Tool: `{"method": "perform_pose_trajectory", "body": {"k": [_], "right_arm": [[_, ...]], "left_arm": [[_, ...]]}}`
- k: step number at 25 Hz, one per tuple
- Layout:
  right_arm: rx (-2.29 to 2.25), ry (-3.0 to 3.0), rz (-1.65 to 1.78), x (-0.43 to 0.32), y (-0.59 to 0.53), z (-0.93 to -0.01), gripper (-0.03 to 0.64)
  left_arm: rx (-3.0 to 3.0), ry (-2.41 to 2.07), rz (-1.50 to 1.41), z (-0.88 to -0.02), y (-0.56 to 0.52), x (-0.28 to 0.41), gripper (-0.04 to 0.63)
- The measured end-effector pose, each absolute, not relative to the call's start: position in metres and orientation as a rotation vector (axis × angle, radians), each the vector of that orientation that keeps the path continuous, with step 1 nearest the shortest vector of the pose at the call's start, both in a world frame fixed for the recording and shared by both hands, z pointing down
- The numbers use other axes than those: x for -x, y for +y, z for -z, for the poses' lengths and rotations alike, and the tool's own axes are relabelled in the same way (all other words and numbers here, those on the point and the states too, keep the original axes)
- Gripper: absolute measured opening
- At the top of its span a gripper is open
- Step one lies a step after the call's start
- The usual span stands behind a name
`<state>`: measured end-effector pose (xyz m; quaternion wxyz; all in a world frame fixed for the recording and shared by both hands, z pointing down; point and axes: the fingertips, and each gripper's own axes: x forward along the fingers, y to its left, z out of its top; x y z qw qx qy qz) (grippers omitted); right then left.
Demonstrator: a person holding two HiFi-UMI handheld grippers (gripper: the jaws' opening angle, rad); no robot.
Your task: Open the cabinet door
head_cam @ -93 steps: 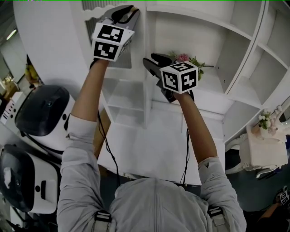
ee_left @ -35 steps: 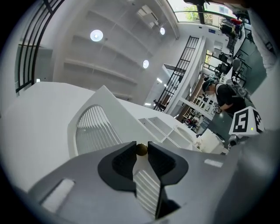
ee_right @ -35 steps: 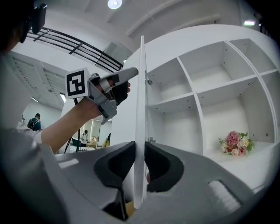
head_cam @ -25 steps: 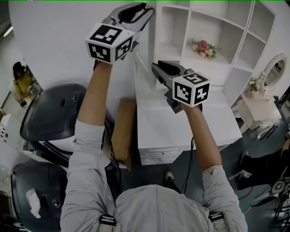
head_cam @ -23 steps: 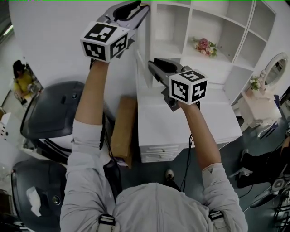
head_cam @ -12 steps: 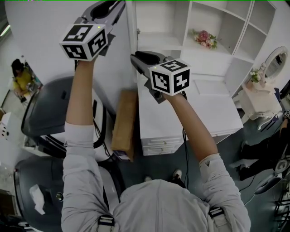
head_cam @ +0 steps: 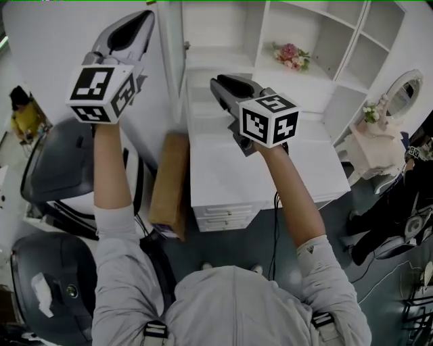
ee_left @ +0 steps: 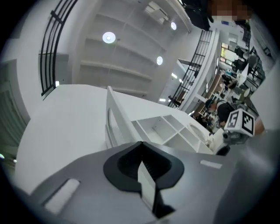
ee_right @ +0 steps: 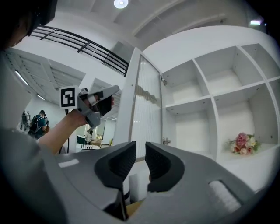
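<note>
Cabinet door [ee_right: 146,100] hangs open ahead of my jaws — left gripper [ee_left: 141,151] shut empty, right gripper [ee_right: 140,164] narrow, just closing on nothing — I judge only backing clear remains.

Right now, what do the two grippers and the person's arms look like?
The left gripper and right gripper are smooth grey beak-shaped shells with black ribbed pads. Behind each sits a white cube printed with black square markers. A thin black cable runs along the right arm. The person wears a grey shirt with rolled-up sleeves.
</note>
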<state>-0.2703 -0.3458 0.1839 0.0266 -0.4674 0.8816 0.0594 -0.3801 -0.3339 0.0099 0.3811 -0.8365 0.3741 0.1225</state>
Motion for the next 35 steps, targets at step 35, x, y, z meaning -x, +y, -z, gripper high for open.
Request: {"method": "perform_pose_trajectory", "body": {"k": [35], "right_arm": [[2.128, 2.528, -0.098, 0.005, -0.242, -0.356, 0.002]], "left_arm": [[2.705, 0.785, 0.039, -0.333, -0.298, 0.170, 0.017]]}}
